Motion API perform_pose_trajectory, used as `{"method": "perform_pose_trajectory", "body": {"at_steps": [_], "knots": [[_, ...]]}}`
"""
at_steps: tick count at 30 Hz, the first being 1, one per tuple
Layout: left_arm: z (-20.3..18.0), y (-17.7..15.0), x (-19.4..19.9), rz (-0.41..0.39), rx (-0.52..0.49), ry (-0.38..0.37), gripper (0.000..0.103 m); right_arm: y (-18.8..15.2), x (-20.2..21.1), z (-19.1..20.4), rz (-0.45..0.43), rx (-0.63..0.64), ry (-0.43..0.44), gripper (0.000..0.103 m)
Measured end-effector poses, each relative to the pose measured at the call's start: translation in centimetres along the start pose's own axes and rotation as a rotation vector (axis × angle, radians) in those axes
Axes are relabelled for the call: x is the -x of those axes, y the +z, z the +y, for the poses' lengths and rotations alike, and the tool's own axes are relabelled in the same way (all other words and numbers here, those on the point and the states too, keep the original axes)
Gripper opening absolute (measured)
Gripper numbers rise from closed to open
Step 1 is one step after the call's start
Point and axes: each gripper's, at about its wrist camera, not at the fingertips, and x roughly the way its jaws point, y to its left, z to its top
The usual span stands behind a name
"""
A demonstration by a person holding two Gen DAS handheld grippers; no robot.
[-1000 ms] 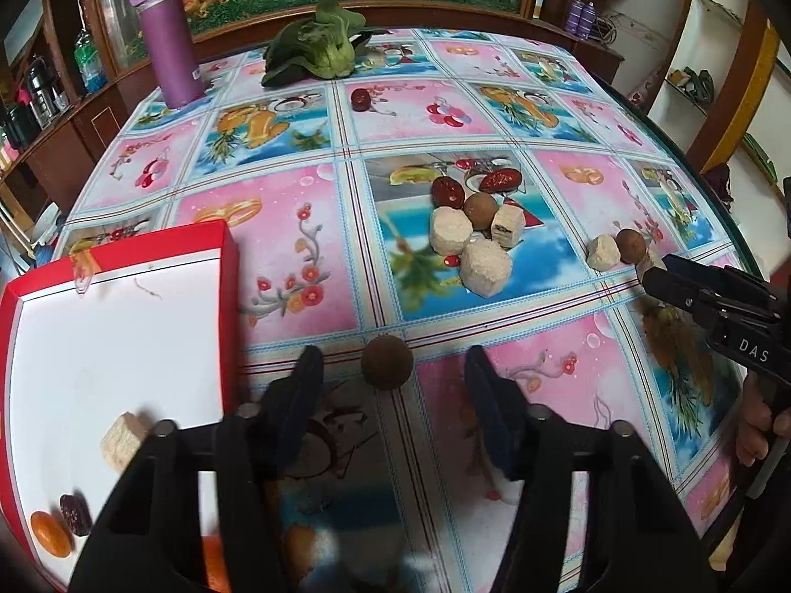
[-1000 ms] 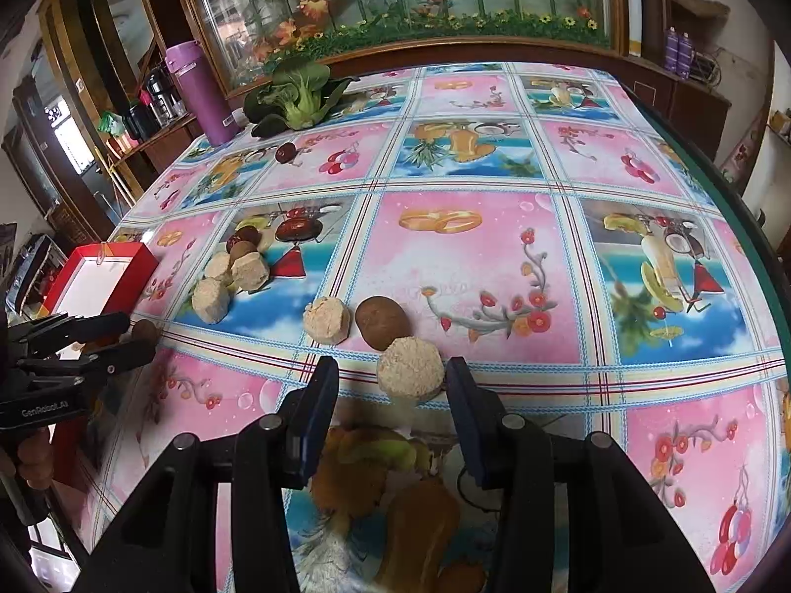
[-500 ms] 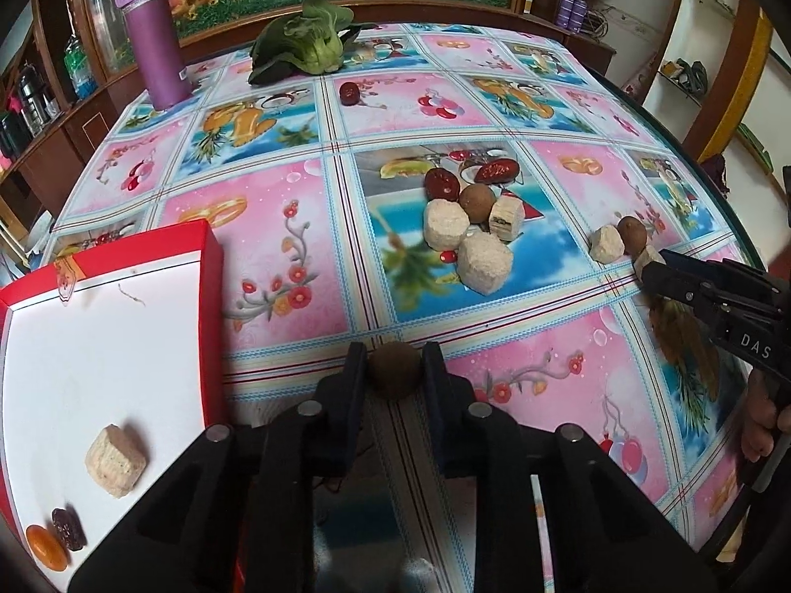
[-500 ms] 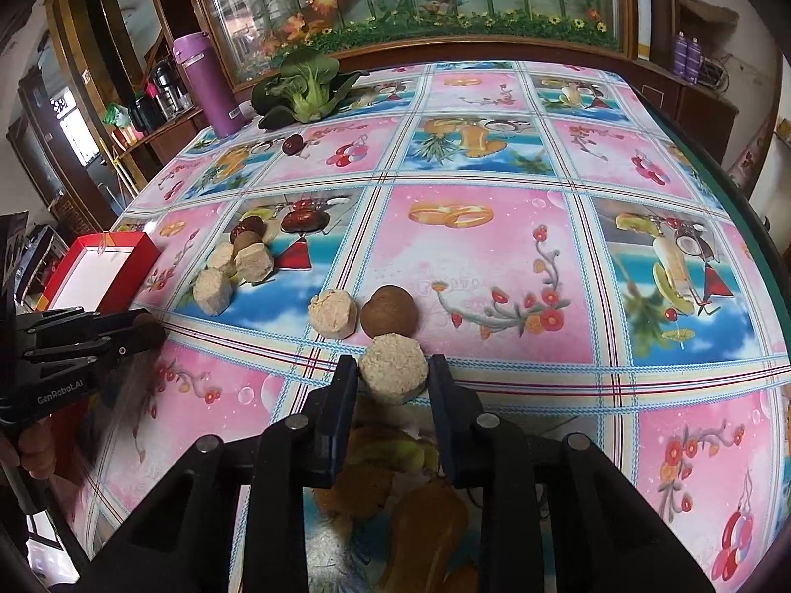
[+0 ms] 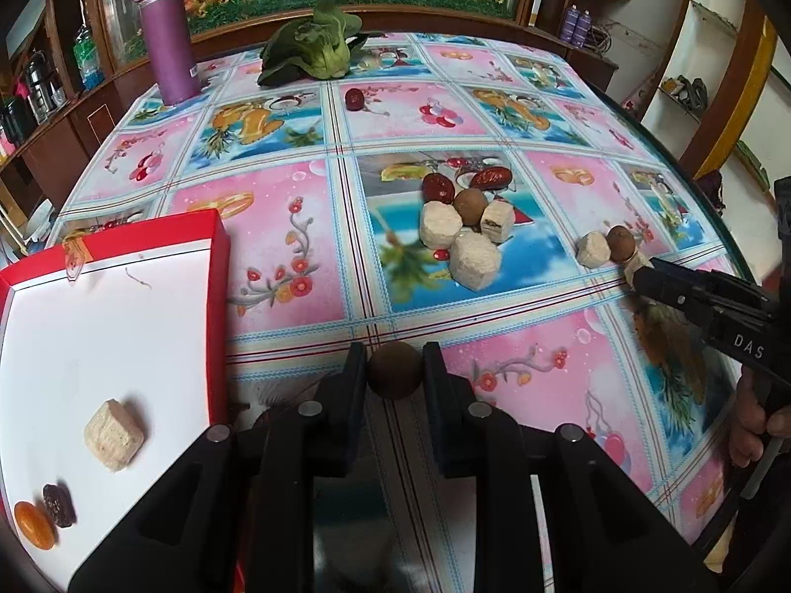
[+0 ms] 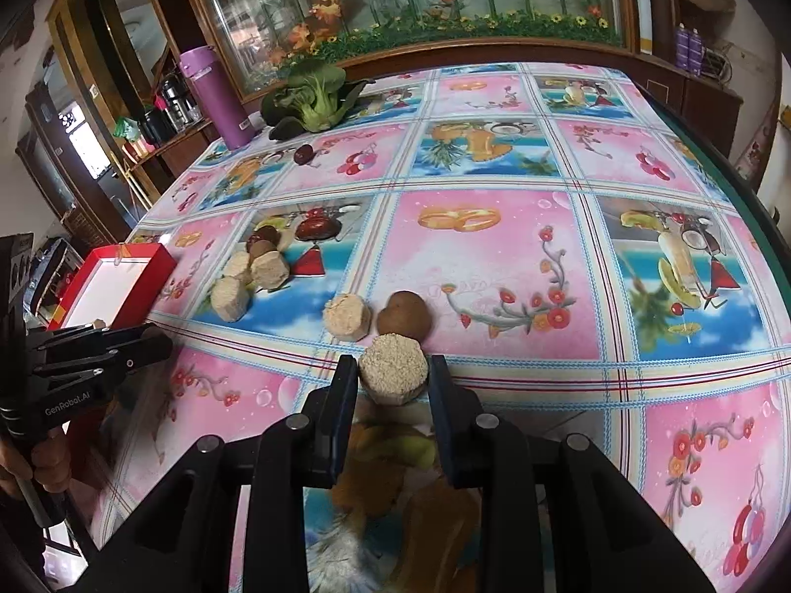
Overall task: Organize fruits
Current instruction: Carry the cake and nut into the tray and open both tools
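My left gripper is shut on a round brown fruit, just right of the red tray, which holds a beige cake, a dark date and an orange piece. My right gripper is shut on a round beige cake at the table's near edge. Right behind that cake lie a brown fruit and another beige cake. A cluster of cakes, brown fruits and red dates sits mid-table. In the left wrist view the right gripper shows at the right, with its cake between the tips.
A purple bottle and a green leafy vegetable stand at the table's far side, with a lone red date in front of them. A hand holds the right gripper's handle. The table edge curves along the right.
Both grippers went from open to shut: the left closed on the brown fruit, the right on the beige cake. Since half a second ago, both have stayed shut on them.
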Motion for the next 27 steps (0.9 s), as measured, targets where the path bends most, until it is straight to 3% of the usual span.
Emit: {"method": "perform_pose_trajectory", "body": {"at_steps": [5,12,19,27], "knots": [[0.2,-0.4,2.7,-0.056,0.007,-0.016,0.024,-0.4,0.6,2.5,0.001,0.041,0.051,0.028],[2.8,-2.0,7.7,-0.15,0.045,0.012,0.024,0.6,0.4,8.9,0.01,0.138,0.163,0.028],[8.0,-3.6,10.4,-0.197,0.137,0.11,0.024,2.2,-1.0,16.5,0.01,0.22,0.268,0.028],[13.3,-4.0,10.0,-0.199,0.255,0.23,0.024,3.9,-3.6,23.3,0.026,0.277,0.344,0.028]]}}
